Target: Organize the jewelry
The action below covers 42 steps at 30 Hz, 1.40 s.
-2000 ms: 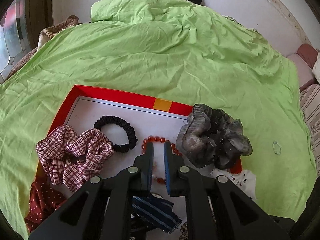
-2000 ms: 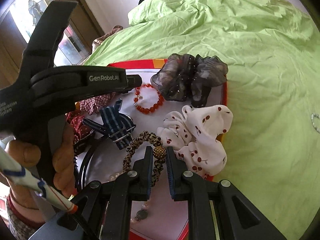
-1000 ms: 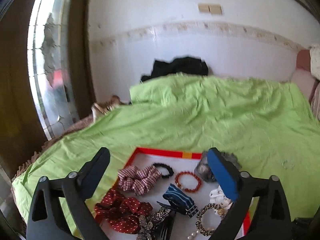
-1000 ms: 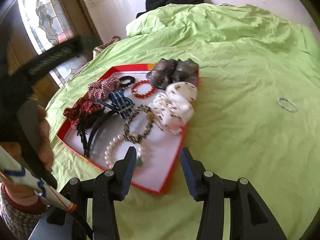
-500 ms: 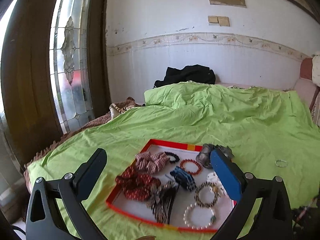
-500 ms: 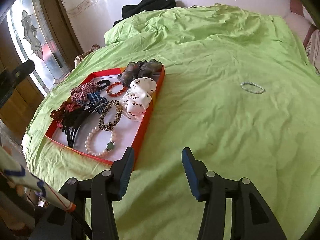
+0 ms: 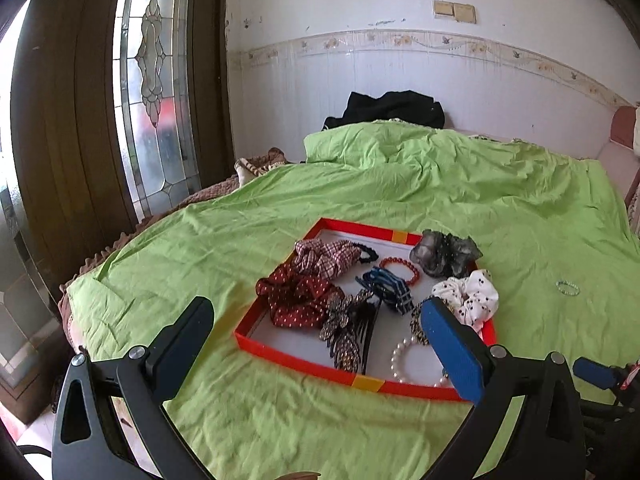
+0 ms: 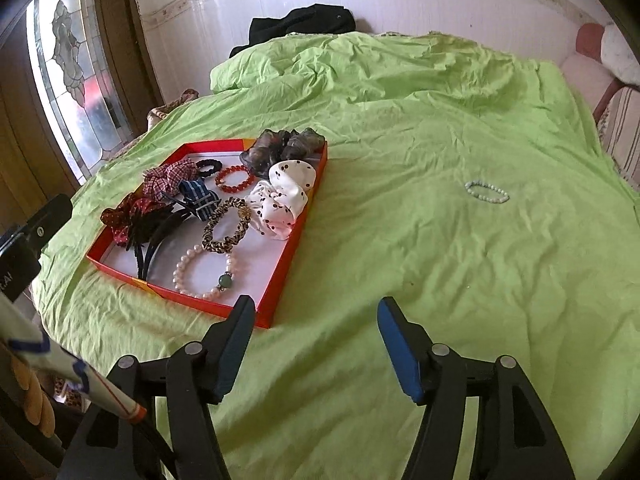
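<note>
The green bedspread (image 8: pixel 400 240) carries a red tray (image 8: pixel 286 256) already filled with scrunchies, hair clips and bracelets, so most of the sorting looks done. One pale bead bracelet (image 8: pixel 487 192) lies well apart on the cover, seemingly the last piece. The left gripper (image 7: pixel 320 344) and right gripper (image 8: pixel 316 344) both hang spread wide, holding nothing.

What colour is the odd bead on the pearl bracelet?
Green, clearest in the right wrist view: pearl bracelet.

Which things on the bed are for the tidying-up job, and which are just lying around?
For the job:
red tray
pearl bracelet
red bead bracelet
leopard band
scrunchies, like the white spotted scrunchie
pale bead bracelet, alone on the green sheet

Just lying about:
black clothes by the wall
glass door
</note>
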Tool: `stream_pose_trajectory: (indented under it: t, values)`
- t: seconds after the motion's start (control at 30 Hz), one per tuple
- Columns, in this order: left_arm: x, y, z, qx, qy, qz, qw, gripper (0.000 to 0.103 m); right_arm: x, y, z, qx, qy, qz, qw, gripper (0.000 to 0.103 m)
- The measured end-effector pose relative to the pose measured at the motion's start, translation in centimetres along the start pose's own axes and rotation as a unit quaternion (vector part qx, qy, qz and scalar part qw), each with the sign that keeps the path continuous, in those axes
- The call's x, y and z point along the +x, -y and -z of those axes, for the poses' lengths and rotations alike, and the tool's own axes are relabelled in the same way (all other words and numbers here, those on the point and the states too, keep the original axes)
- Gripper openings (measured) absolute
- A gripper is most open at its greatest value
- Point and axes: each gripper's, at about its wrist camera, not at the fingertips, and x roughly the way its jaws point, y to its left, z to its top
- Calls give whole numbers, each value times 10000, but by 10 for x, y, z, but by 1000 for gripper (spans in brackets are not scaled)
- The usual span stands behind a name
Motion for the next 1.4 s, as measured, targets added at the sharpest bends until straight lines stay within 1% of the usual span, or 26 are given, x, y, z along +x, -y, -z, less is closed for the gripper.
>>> stream_pose_trajectory:
  t: [0.23, 0.37, 0.63, 0.87, 1.4]
  values:
    - [4, -4, 6, -9, -221, 125, 9997, 103, -1, -6, 5, -45, -34, 112, 9999, 70]
    - [8, -6, 10, -43, -395, 249, 9989, 103, -1, -10, 8, -103, -19, 255, 9996, 76]
    - [12, -10, 16, -125, -601, 322, 9976, 103, -1, -13, 13, -154, 1, 537, 9984, 78]
    - [15, -10, 22, -132, -757, 408, 9962, 103, 3, -11, 16, -131, -69, 565, 9983, 79]
    - [22, -4, 27, -13, -915, 491, 9946, 103, 11, -5, 19, -93, -104, 647, 9978, 79]
